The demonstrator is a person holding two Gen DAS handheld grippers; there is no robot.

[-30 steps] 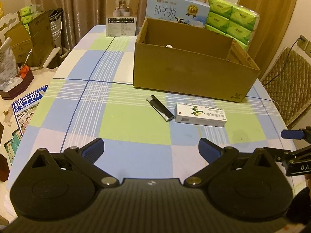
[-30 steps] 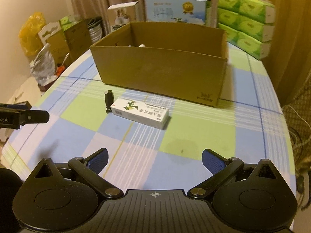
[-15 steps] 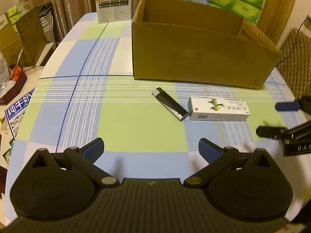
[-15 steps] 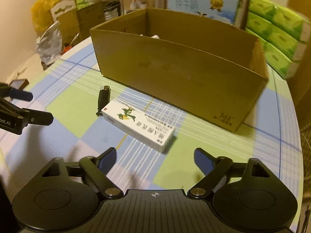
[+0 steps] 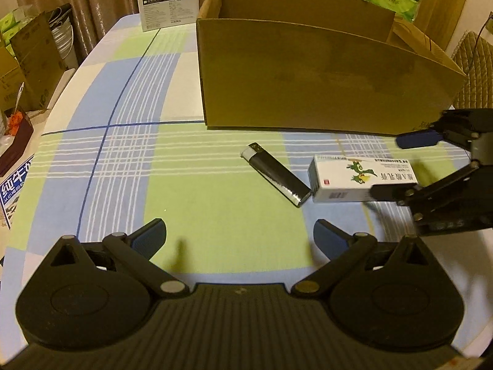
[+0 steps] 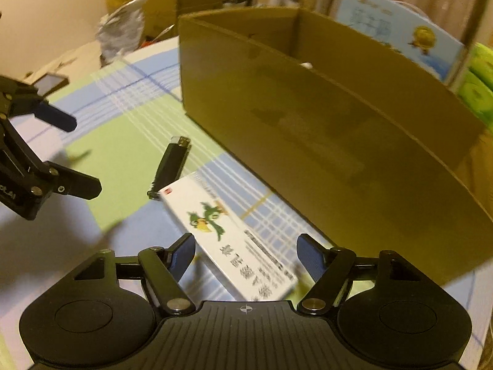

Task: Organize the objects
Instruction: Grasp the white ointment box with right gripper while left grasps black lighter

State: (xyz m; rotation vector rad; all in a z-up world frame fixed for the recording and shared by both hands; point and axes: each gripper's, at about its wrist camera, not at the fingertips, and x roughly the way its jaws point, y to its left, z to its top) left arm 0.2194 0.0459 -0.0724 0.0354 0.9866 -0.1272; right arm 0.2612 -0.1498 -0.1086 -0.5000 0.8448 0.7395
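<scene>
Two grippers over a checked tablecloth (image 5: 215, 206), by a white carton and a lighter.

Left wrist: the left gripper (image 5: 239, 236) gaped wide and empty; the black lighter (image 5: 275, 178) touched the white carton (image 5: 354, 178), printed with a green bird and Chinese characters, before the cardboard box (image 5: 308, 80). Right wrist: the right gripper (image 6: 245, 254) had just been narrowing, astride the carton (image 6: 228, 234), pads not yet touching; a blue milk box (image 6: 397, 30) behind carried blurred writing.

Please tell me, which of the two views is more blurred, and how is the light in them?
Right wrist view: motion blur smears the white carton, the lighter and the cardboard box. Left wrist view: mostly sharp, only the right claw is slightly smeared. Both views: dim yellowish indoor light, soft shadows on the tablecloth, strong fisheye bending at the edges.
</scene>
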